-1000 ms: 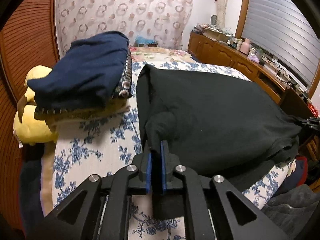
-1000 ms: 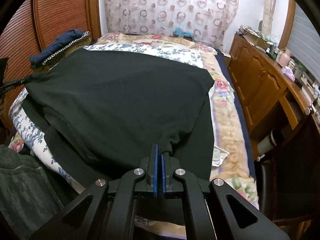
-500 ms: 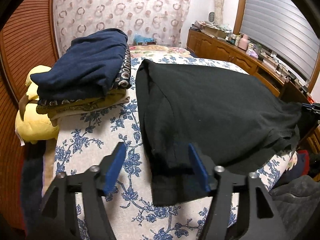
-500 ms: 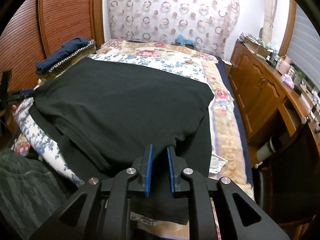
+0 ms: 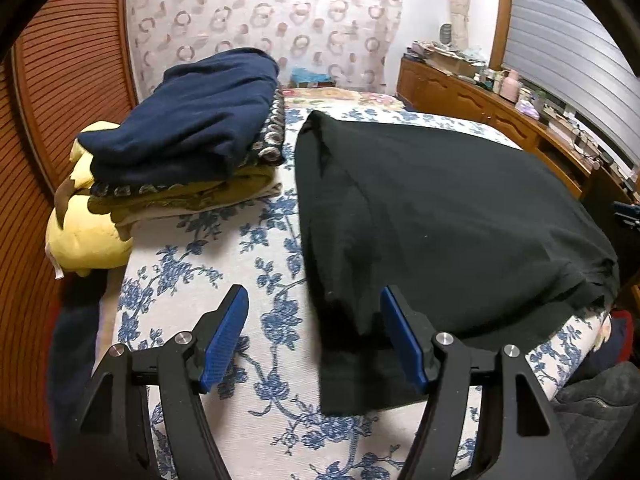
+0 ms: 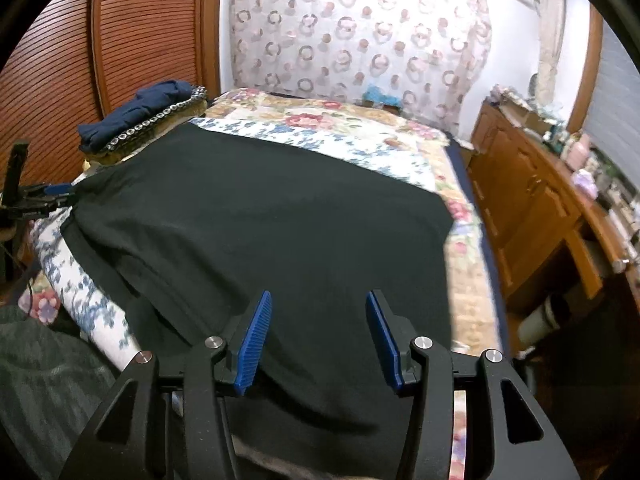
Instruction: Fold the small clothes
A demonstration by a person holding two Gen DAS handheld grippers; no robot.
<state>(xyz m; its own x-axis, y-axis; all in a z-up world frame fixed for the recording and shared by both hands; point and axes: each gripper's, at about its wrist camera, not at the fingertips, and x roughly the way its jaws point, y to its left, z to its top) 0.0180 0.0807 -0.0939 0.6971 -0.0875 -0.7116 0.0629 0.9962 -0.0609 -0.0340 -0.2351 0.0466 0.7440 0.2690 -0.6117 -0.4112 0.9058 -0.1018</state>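
Note:
A black garment (image 5: 440, 216) lies folded flat on the floral bedsheet (image 5: 208, 288); it also fills the middle of the right wrist view (image 6: 260, 220). My left gripper (image 5: 314, 336) is open and empty, its jaws wide apart above the garment's near left corner. My right gripper (image 6: 318, 338) is open and empty, just above the garment's near edge. The left gripper also shows at the far left of the right wrist view (image 6: 44, 196), by the garment's corner.
A stack of folded clothes topped by a navy one (image 5: 196, 120) sits left of the black garment, on a yellow plush toy (image 5: 86, 236). A wooden cabinet (image 6: 532, 216) with clutter runs along the right. A louvred wooden door (image 6: 152, 32) stands at the left.
Both grippers were shut on the black garment's near corners a second ago. Both have opened wide and let go; the garment has dropped flat on the bed.

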